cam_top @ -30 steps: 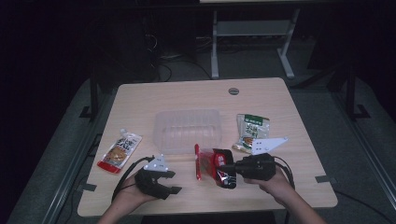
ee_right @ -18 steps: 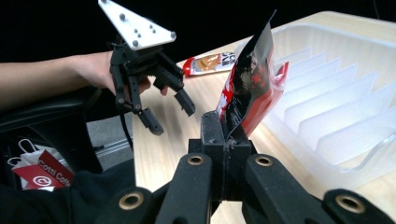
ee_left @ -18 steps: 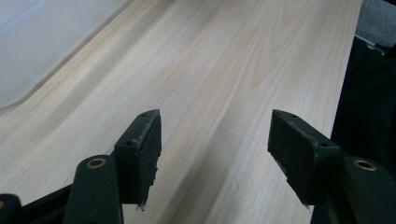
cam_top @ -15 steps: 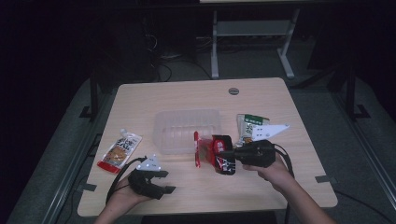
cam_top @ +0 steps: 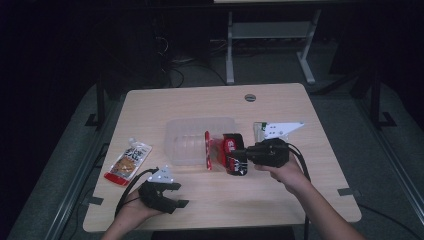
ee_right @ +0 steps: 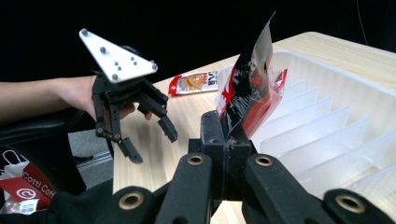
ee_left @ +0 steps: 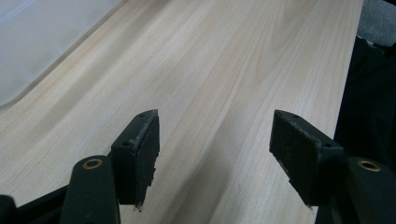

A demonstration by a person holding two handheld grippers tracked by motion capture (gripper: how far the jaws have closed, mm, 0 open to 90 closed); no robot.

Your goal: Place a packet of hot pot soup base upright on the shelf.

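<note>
In the centre of the high view, my right tool (cam_top: 246, 156) was clenched on the red and black packet (cam_top: 231, 152), holding it at the near edge of the clear tray (cam_top: 192, 131). At the lower left, my left tool (cam_top: 172, 196) was released; its jaws had just been opening, with only bare bench (cam_top: 280, 107) between them.

The packet (ee_right: 250, 88) clamped in the black right gripper (ee_right: 227, 140) is glossy black and red with white lettering. The slotted tray (cam_top: 192, 140) is clear, milky plastic. Near the table's left edge lies a red, white and orange pouch (cam_top: 127, 162). The table (cam_top: 200, 102) is pale wood grain. The left gripper (cam_top: 172, 197) is black, with a grey plate.
</note>
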